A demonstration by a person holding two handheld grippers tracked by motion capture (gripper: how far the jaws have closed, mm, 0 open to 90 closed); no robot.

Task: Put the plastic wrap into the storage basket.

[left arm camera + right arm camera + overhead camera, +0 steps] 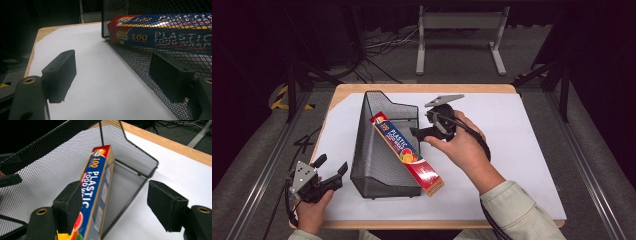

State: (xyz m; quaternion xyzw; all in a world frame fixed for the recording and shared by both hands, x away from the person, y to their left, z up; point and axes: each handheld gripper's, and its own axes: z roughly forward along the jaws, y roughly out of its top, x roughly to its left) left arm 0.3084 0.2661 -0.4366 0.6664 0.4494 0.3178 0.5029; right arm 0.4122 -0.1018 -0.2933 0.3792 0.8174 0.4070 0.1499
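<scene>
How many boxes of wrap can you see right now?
1: a long blue-and-red cardboard plastic food wrap box lies slanted in the black wire mesh basket, its near end jutting over the basket's edge. Nothing else shows through the mesh.

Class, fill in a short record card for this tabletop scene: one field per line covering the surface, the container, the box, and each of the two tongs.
Surface: white sheet over a wooden table
Container: black mesh basket, standing on the sheet
Box: plastic food wrap box, lying slanted across the basket, one end sticking out over its rim
Left tongs: open, beside the basket, holding nothing
Right tongs: open, at the box, not gripping it
</scene>
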